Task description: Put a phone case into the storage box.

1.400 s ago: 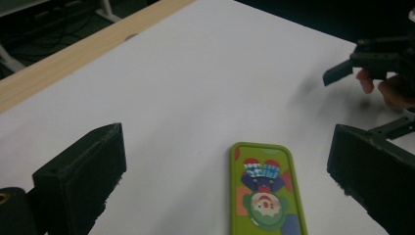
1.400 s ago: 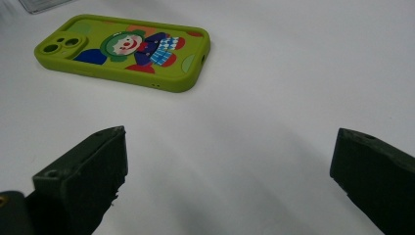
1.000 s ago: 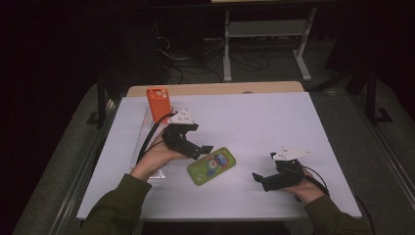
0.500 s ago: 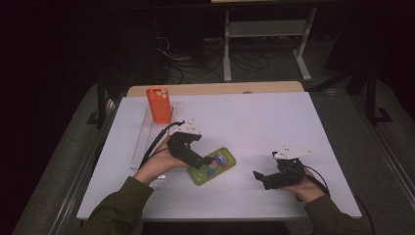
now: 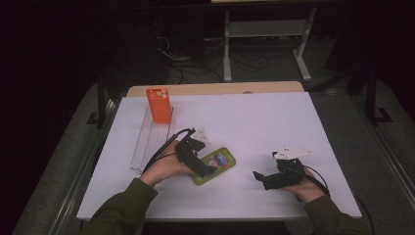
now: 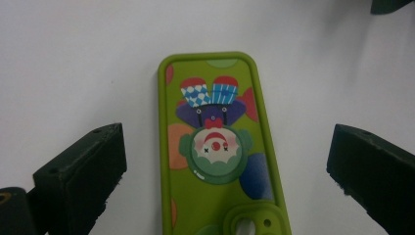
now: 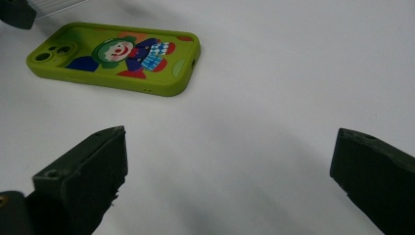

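Note:
A green phone case (image 5: pixel 215 165) with a clown picture lies flat on the white table (image 5: pixel 254 122), back side up. My left gripper (image 5: pixel 205 171) hovers over its near end, open, one jaw on each side of the green phone case (image 6: pixel 215 152) without touching. My right gripper (image 5: pixel 258 176) rests low on the table to the right, open and holding nothing, pointing at the green phone case (image 7: pixel 115 58) some way off. An orange phone case (image 5: pixel 159 105) stands upright at the far end of a clear tray (image 5: pixel 147 144).
The clear tray lies along the table's left side, close behind my left hand. A wooden board edge (image 5: pixel 220 88) runs along the table's back. Beyond it are a metal stand (image 5: pixel 264 34) and cables on a dark floor.
My left gripper has moved right and toward the person, from beside the tray to over the green case's end. The right gripper has stayed still.

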Demonstrator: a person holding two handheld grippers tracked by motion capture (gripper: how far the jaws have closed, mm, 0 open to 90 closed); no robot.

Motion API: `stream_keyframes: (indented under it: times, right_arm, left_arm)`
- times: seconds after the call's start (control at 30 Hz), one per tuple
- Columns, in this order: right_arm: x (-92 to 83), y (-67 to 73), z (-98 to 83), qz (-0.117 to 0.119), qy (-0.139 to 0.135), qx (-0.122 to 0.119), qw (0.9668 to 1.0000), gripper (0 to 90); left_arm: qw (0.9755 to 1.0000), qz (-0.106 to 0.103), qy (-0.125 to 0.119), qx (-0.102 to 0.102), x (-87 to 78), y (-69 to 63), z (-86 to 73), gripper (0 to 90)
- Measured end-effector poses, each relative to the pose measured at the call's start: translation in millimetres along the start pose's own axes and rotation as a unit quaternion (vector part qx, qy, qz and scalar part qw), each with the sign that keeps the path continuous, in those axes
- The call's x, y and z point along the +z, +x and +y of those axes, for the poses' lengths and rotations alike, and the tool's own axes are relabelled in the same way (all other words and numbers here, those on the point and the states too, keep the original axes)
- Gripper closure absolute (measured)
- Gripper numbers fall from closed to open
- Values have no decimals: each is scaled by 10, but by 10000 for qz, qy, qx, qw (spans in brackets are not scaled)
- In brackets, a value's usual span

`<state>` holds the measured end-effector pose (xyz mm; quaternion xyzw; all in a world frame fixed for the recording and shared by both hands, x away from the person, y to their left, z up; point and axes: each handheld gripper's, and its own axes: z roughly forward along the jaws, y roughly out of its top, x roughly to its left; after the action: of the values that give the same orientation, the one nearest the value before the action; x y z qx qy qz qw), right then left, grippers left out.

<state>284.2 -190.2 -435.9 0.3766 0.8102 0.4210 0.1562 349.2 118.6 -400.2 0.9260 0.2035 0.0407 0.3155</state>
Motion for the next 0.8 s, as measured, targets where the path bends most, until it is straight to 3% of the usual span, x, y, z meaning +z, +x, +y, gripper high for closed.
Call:
stream_keyframes:
  times: [0.3,0.8]
  right_arm:
    - [-2,3,3,-5,3,-12,10000,0]
    - [-7,3,4,-2,-3,-16,10000,0]
  left_arm:
    - [9984,35,562,44,150,-55,-17,8]
    - [9964,108,833,-110,317,-73,-84,15]
